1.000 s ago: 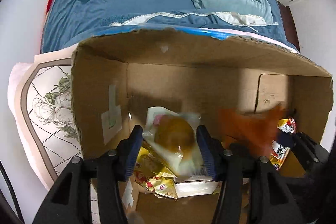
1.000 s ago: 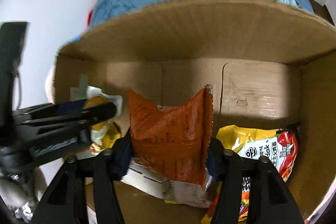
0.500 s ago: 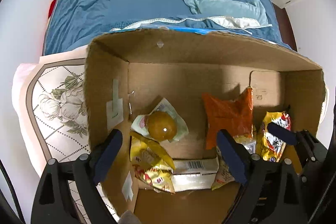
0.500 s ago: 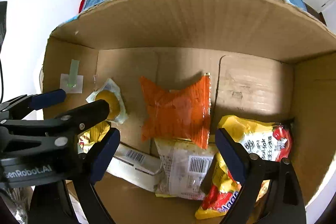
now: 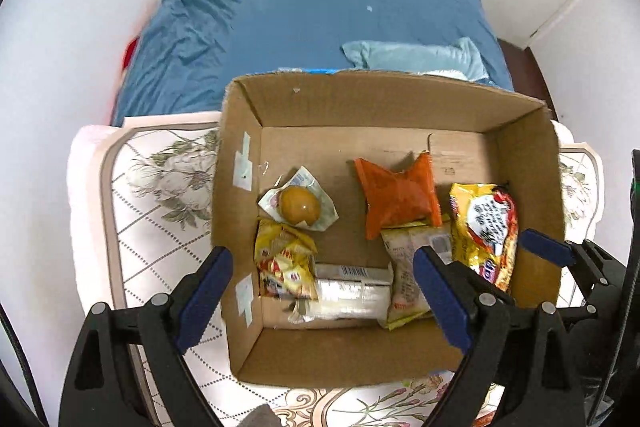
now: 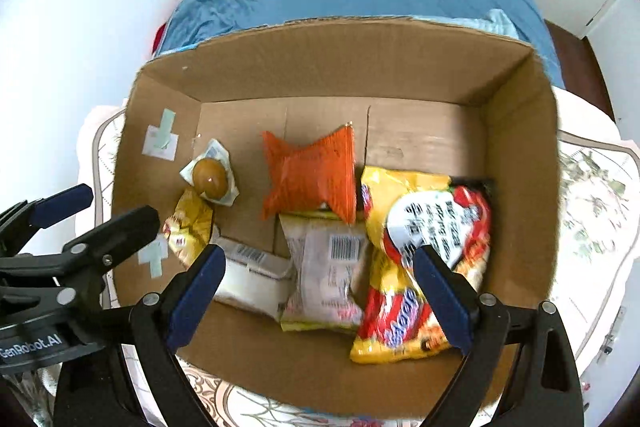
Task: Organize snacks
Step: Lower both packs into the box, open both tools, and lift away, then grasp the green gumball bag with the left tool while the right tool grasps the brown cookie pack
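Bed (image 5: pixel 320 11) w/ blue sheet fills the far side; a light blue cloth (image 5: pixel 416 57) lies on it near the box's far wall. Nearer, a floral quilted mat (image 5: pixel 160 211) carries the cardboard box (image 5: pixel 360 99), open at top, sitting roughly mid-mat w/ mat showing at left, right and near edges.

Box contents, all on the floor of the box:
- big yellow-red noodle pack (image 6: pixel 424 251) along the right wall, near-right corner, its left edge touching the pale pack.
- orange packet (image 6: pixel 312 175) about centre, toward the far wall, its near edge overlapping the pale pack.
- pale wrapped pack w/ barcode (image 6: pixel 324 267) just nearer than the orange one, near-centre.
- white boxy pack w/ barcode (image 6: pixel 252 275) to its left, by the near wall.
- small yellow snack bag (image 5: pixel 284 259) near-left corner, against the left wall.
- round brown bun in clear wrapper (image 5: pixel 300 205) beside the left wall, touching the yellow bag's far end.

Left gripper (image 5: pixel 324 291) above the box's near-left part, jaws released, spread wide, nothing between them. Right gripper (image 6: pixel 320 287) above the near-centre, jaws likewise released and empty. Both sit clear above the snacks, no contact.
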A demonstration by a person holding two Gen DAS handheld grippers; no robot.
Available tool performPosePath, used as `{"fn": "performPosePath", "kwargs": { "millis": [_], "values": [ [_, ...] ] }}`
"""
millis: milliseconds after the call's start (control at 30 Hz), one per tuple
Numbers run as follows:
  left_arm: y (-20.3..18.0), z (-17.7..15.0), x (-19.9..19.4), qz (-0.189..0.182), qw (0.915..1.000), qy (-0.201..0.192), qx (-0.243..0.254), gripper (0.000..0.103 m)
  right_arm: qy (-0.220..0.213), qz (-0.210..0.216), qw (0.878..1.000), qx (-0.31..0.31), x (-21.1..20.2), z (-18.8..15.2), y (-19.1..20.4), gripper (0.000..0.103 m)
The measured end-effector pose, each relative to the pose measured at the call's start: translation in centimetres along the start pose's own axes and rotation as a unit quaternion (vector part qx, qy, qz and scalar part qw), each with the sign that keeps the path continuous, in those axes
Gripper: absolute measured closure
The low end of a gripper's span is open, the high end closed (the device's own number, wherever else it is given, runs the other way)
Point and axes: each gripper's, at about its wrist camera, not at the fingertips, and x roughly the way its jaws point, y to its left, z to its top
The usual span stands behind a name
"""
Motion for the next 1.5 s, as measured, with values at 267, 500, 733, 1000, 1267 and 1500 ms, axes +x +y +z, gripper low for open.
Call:
{"fn": "performPosePath", "kwargs": {
  "millis": [267, 500, 733, 1000, 1267, 1500],
  "values": [
    [-1.1, -4.6, -5.4, 0.004, 0.9970, -0.077, 0.003, 0.011, -0.040, 0.008, 0.999, 0.002, -4.1, -5.1, -0.5, 0.006],
    [-1.4, -10.2, -6.6, -0.004, 0.9952, -0.096, -0.021, 0.011, -0.042, 0.015, 0.999, 0.004, -5.1, -11.2, -1.6, 0.006],
    [-2.2, -15.1, -1.5, -0.004, 0.9967, -0.048, -0.065, 0.011, 0.004, 0.016, 1.000, 0.021, -1.0, -16.4, -5.1, 0.006],
    [-3.0, -16.6, 7.8, -0.066, 0.9873, 0.065, -0.129, 0.011, 0.018, 0.015, 1.000, -0.002, 3.2, -18.4, -7.2, 0.027],
    [-3.0, -17.3, 14.2, -0.151, 0.9462, 0.149, -0.244, 0.011, 0.020, 0.005, 0.998, -0.065, 4.8, -18.4, -7.3, 0.027],
    [-3.7, -16.6, 14.3, -0.123, 0.9458, 0.114, -0.278, 0.011, 0.020, 0.004, 0.993, -0.113, 4.6, -17.9, -6.1, 0.027]
  ]
}}
